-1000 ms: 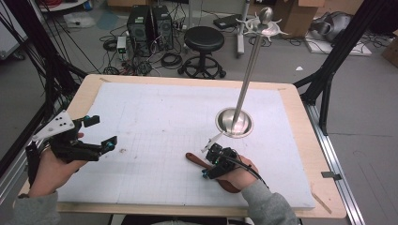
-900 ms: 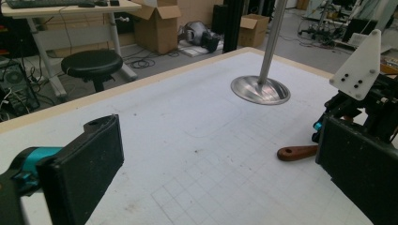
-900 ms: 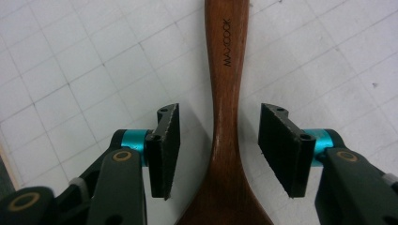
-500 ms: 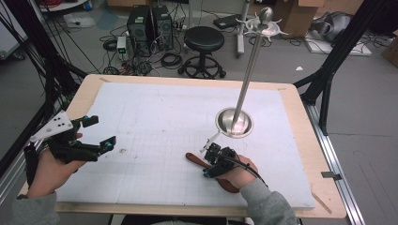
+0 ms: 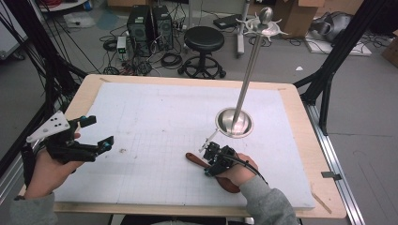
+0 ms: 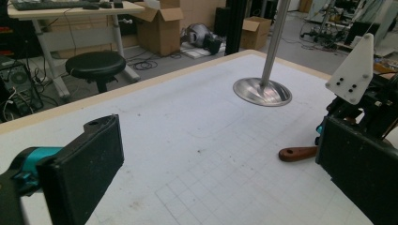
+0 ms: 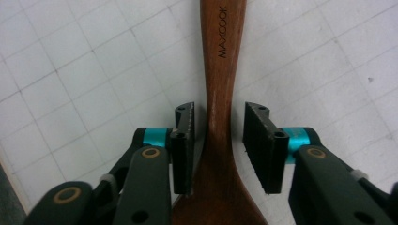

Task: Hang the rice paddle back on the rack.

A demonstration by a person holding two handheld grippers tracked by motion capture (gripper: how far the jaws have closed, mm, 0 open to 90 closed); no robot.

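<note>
the right claw (image 7: 218, 145) points down over a wooden spoon (image 7: 220, 93) that lies flat on the white gridded mat (image 5: 155, 126) covering the tabletop (image 5: 300, 112), near the edge where the person sits. in the right gripper view the spoon's narrow neck runs straight up between the two black jaws, with the lettered handle stretching away above them and the wider bowl end spreading out below. the jaws have just been closing around that neck; the one on the left of that view sits right against the wood, or nearly so, while a thin strip of mat is visible between the wood and the other one, so the spoon is bracketed but not pinched. in the high view the right hand (image 5: 239, 171) rests low on the mat, with the spoon's handle end poking out toward the left from under the claw. just beyond it stands a metal stand (image 5: 244, 93) with a round dish base and a tall thin pole. the left claw (image 5: 96, 133) is well apart from all this, at the left side of the mat, held above the surface in the left hand (image 5: 47, 168), its jaws spread wide with nothing between them. on the floor past the tabletop stands a black stool (image 5: 202, 40).
</note>
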